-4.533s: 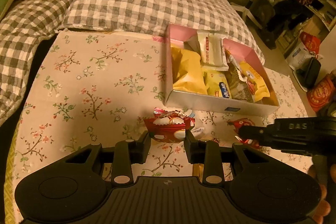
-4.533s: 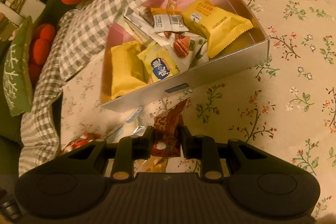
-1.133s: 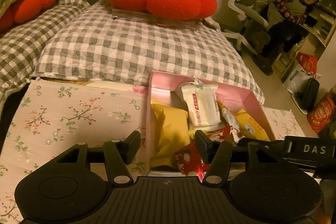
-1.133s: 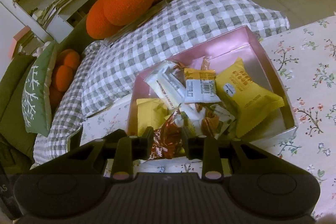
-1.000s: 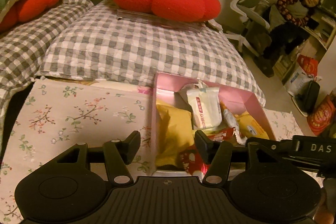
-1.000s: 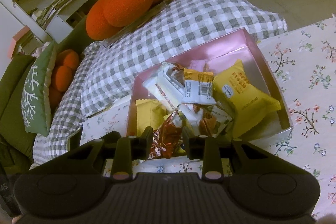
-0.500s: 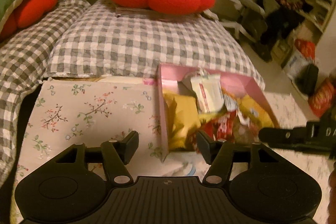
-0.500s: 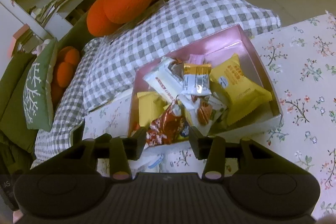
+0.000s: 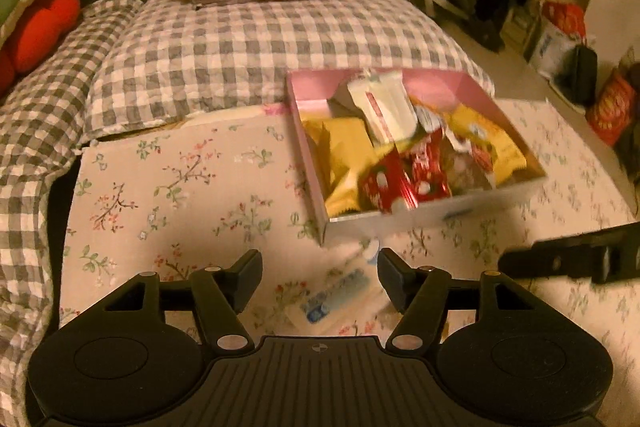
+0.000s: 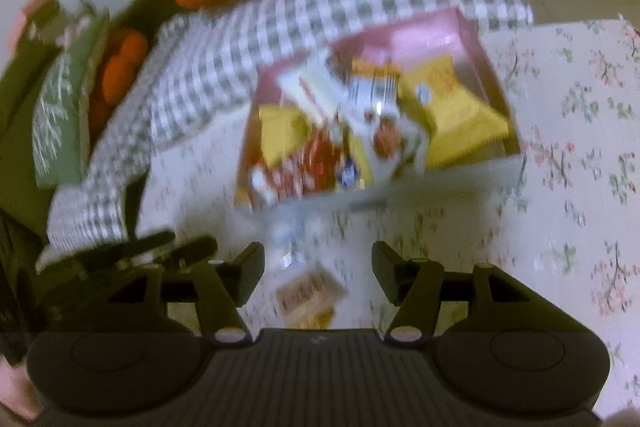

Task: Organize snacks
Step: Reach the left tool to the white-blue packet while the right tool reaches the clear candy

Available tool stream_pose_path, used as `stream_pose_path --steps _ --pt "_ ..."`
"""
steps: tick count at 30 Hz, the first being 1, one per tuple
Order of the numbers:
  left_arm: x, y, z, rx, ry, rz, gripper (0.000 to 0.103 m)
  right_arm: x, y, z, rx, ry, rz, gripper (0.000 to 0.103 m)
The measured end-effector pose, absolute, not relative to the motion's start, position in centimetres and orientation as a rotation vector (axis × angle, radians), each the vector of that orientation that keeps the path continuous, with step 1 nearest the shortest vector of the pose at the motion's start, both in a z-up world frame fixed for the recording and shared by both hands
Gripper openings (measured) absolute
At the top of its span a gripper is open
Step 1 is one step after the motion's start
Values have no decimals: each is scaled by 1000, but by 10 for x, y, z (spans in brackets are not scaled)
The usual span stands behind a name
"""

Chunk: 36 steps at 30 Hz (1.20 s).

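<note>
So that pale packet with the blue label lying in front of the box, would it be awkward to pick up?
Probably a little. The pale packet lies flat on the floral cloth, so the open left tongs might slide over it. It looks thin and crinkly, likely light and floppy.

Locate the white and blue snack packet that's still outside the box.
In the left wrist view, the white and blue packet lies on the floral tablecloth, just in front of the pink box, between the open left hand-held gripper fingers.
</note>
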<state>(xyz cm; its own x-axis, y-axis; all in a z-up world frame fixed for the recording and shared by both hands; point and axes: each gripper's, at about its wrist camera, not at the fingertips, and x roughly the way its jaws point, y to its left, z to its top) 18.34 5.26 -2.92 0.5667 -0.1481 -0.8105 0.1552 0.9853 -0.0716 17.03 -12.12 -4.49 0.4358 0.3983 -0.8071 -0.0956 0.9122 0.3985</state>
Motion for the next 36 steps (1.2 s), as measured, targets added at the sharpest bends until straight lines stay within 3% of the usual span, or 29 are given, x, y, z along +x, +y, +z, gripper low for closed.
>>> stream_pose_path --steps 9,16,28,33,36 --pt "169 51 -36 80 1018 -177 67 147 -105 -76 227 1268 279 66" --pt "160 40 -34 123 1008 -202 69 128 -96 -87 191 1330 309 64" --pt "164 35 -38 137 1022 -205 69 113 -71 -102 50 1357 328 44" --pt "166 38 -39 138 1025 -198 69 111 -70 -103 0 1338 319 27" --pt "167 38 -41 146 1029 -201 69 112 -72 -102 -2 1331 317 23"
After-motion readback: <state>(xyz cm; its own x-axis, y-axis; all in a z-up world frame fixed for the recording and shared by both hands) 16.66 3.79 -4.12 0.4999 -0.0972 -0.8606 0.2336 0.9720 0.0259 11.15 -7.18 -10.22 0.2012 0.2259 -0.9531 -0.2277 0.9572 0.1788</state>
